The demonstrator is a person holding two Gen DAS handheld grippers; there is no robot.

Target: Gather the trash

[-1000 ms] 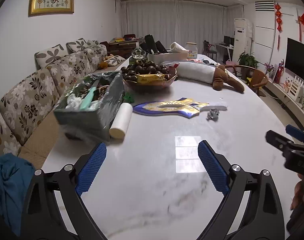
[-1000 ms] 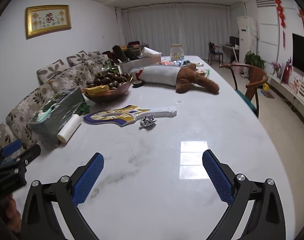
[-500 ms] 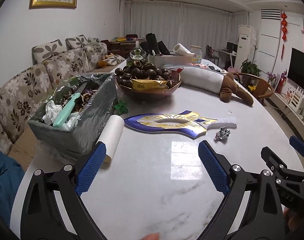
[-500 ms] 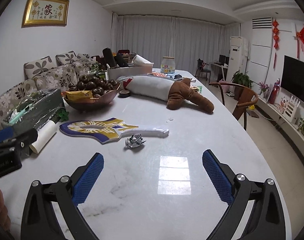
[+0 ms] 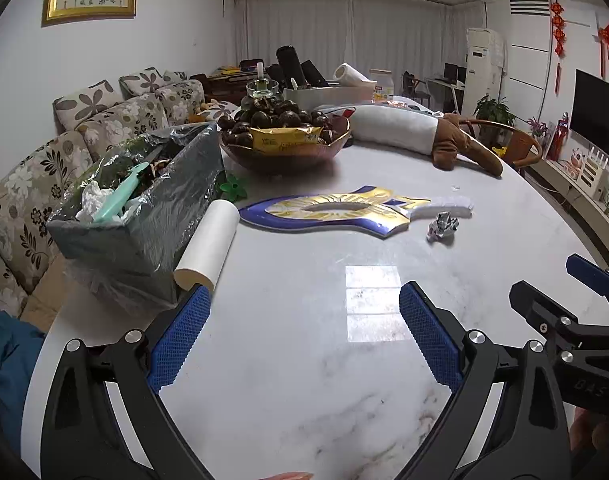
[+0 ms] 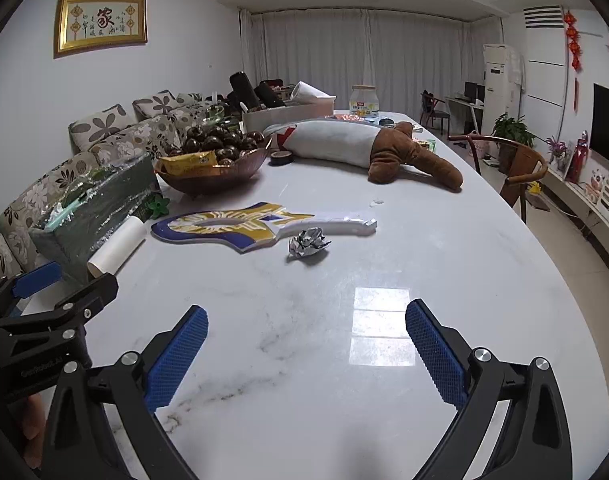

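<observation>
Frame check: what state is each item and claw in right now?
Left claw: open, empty, above the table.
Right claw: open, empty.
Foil wad: crumpled, loose on the table.
Trash bin: bag-lined, already holding waste.
White roll: lying flat against the bin.
Fruit bowl: heaped full.

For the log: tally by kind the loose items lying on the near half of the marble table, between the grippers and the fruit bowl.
Crumpled foil wrapper: 1
Blue-and-gold toy sword: 1
White roll: 1
Lined trash bin: 1
Green plastic flower: 1
Total: 5
</observation>
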